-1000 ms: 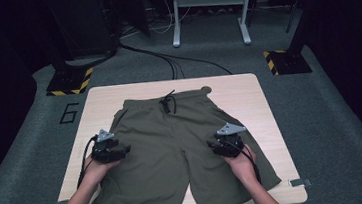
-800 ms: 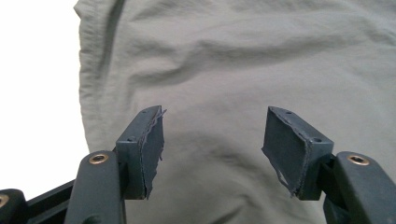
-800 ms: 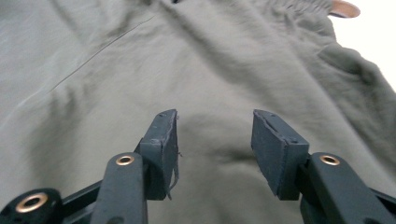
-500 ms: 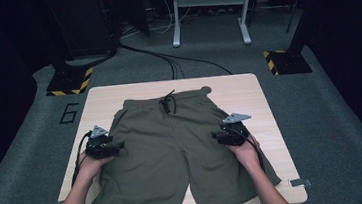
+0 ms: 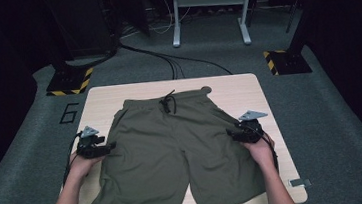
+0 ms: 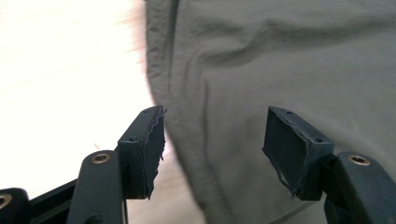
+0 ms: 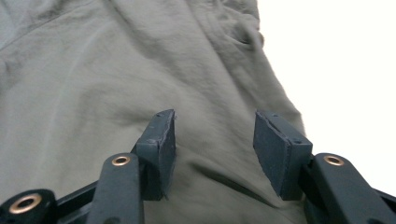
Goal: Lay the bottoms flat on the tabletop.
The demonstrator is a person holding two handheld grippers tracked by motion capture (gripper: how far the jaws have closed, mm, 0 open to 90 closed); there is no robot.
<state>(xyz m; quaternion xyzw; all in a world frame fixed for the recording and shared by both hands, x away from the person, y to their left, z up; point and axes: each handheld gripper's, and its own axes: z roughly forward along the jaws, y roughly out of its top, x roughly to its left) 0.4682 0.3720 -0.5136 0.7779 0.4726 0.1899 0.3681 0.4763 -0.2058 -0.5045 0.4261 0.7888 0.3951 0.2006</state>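
With the shorts [image 5: 174,153] flat on the table [image 5: 263,94], the left gripper [image 6: 212,149] and right gripper [image 7: 212,149], jaws wide, straddle the side seams, seemingly about to pinch them for folding.

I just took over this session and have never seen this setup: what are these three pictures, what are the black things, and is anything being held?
There is no robot here: a person holds a handheld two-jaw gripper in each hand. The high view looks down on a light wooden table from the person's side. On it lies a pair of olive-green shorts, spread flat, drawstring waistband at the far end. The left gripper sits at the shorts' left edge, the right gripper at their right edge.

The other two pictures come from cameras riding on the grippers, looking along their black jaws. In the left gripper view the left gripper is open, straddling the fabric's side seam. In the right gripper view the right gripper is open over the cloth. Nothing is clamped.
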